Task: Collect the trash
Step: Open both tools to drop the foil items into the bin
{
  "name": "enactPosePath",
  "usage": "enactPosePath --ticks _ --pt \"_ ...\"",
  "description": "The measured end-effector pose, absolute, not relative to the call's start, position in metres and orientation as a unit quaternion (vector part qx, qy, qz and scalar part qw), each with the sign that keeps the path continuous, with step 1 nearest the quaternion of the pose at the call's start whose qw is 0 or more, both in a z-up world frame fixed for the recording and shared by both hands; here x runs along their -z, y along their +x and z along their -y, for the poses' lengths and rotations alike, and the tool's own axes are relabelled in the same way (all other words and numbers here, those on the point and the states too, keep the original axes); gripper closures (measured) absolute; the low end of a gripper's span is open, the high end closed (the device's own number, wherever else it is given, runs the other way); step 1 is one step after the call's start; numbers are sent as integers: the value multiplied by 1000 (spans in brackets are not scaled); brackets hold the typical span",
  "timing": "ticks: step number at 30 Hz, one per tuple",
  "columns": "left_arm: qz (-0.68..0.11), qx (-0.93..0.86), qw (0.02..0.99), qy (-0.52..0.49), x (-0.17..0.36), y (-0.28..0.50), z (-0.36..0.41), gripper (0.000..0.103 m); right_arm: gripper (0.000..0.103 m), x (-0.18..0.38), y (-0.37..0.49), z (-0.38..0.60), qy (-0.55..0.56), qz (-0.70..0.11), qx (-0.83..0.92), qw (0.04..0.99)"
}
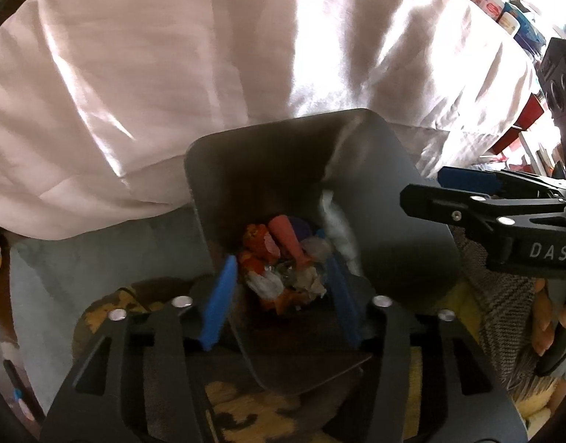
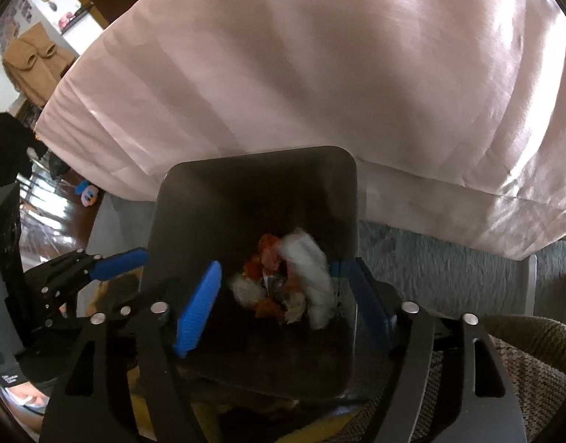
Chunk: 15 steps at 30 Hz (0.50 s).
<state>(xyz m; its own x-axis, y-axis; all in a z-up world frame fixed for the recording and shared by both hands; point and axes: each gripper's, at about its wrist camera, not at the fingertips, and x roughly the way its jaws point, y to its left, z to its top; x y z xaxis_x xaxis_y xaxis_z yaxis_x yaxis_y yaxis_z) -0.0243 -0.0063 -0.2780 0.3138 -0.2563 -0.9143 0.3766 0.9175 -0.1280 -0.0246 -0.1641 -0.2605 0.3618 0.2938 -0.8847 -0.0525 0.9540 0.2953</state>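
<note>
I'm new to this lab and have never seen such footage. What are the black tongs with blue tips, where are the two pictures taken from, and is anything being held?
No robot here: a person carries a hand-held gripper in each hand, each with a camera looking along its two blue-padded fingers. One picture is from the left hand-held gripper, the other from the right hand-held gripper. Both hang over a dark bin holding crumpled trash: orange and red scraps and a blurred white tissue. Both stand open; neither holds anything. Behind is a bed with a pale sheet.
</note>
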Motion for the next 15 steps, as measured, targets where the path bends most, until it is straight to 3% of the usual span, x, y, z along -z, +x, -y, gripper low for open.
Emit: enactPosePath --ticks 4,8,15 --pt "-548 188 813 58 275 -26 2 28 8 261 -25 168 115 -553 -98 819" --pt "-542 174 820 62 269 -26 -7 9 4 260 -25 173 118 -551 -86 822" --pt "-541 161 824 49 254 -22 -22 8 3 247 -26 174 111 -527 -67 840"
